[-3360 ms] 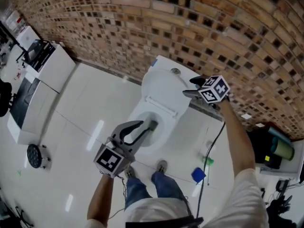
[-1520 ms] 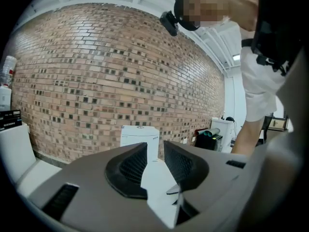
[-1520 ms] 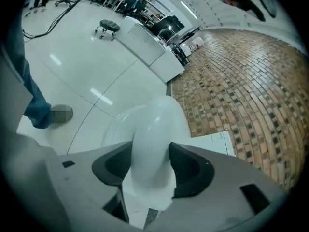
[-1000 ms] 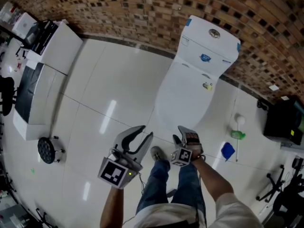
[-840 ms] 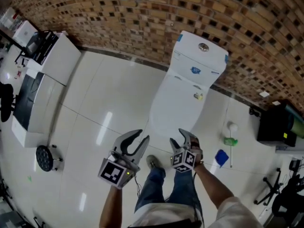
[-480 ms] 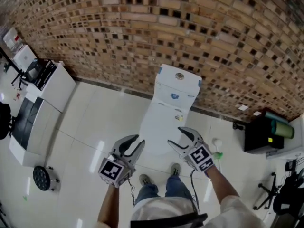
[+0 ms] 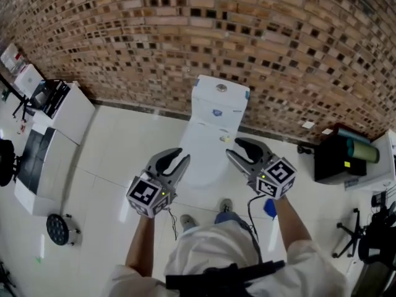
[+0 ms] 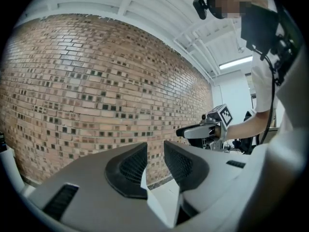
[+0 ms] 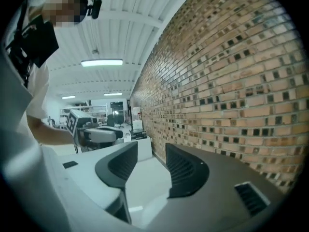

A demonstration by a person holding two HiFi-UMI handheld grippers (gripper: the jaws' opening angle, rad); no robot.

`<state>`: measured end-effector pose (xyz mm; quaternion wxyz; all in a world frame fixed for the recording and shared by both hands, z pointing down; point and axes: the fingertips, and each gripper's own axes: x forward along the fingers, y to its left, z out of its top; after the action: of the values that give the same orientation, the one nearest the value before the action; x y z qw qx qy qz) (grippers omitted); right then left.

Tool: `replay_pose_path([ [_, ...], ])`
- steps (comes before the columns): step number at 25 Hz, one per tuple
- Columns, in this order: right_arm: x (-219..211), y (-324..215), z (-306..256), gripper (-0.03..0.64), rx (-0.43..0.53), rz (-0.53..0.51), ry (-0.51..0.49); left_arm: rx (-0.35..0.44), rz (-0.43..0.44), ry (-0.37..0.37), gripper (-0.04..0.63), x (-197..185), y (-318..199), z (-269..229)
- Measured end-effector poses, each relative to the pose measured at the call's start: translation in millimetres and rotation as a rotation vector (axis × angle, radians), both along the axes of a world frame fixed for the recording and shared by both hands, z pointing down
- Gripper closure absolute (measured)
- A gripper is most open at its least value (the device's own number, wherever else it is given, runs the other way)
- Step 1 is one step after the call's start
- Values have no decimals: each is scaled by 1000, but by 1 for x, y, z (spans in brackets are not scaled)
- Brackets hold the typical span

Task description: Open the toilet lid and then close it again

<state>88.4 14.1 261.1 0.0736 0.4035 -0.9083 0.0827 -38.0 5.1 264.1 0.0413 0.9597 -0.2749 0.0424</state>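
Observation:
The white toilet (image 7: 207, 156) stands against the brick wall with its lid down flat; the tank (image 7: 221, 101) is behind it. Both grippers hang in the air above the toilet's front and touch nothing. My left gripper (image 7: 175, 159) is over the bowl's left side, its jaws a narrow gap apart and empty, as the left gripper view (image 8: 155, 151) shows. My right gripper (image 7: 242, 148) is over the bowl's right side; its jaws have just been closing, with nothing between them (image 9: 151, 151). Each gripper view looks along the brick wall and shows the other gripper.
A white cabinet (image 7: 52, 122) with dark gear on top stands at the left. A black round object (image 7: 57, 228) lies on the white floor. A black box (image 7: 337, 156) stands at the right by the wall. The person's shoes (image 7: 187, 220) are just before the toilet.
The lid, raised in the oldest frame, lies shut in the later ones. Over the last second both grippers rose; the right one rolled upright and narrowed its jaws.

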Motion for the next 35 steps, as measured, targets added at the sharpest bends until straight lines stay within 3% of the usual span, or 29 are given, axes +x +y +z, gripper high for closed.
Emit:
replay_pose_path([
  [3,5,4,-10,425,18,10,-79,38,30,-9,488,10,5,-4],
  [8,8,16,-7,426,35,15,-29,42,35,-8,488,21,16,-7],
  [13,13,22,-9,426,45,24,-3,20,15,-70,492,26,20,-3],
  [17,15,25,-8,426,40,22,1,20,-23,0,489,26,20,-8],
  [24,35,16,-10,425,52,33,3,39,-26,-8,488,43,18,-13],
  [29,56,4,-18,425,75,34,-67,35,-7,-29,489,61,7,-20],
  [33,80,-9,-26,426,106,74,-155,12,-24,1,488,73,-15,-23],
  [35,82,-12,-26,426,114,76,-147,10,-29,8,488,75,-31,-23],
])
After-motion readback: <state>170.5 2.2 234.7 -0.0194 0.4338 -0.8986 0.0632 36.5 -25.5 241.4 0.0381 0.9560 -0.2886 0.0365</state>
